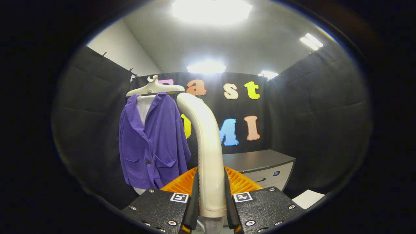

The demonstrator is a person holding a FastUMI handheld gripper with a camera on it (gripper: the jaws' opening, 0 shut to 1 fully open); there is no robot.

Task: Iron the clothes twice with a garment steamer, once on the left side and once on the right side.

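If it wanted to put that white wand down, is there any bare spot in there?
The claw is shut on the steamer wand. Bare room: the grey cabinet top, right of the wand, below the wall. It is crowded to the left, where the purple jacket hangs on its hanger.

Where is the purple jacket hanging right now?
In the gripper view the purple jacket hangs on a white hanger against the black wall, beyond the gripper and to the left of the white steamer that its fingers clamp.
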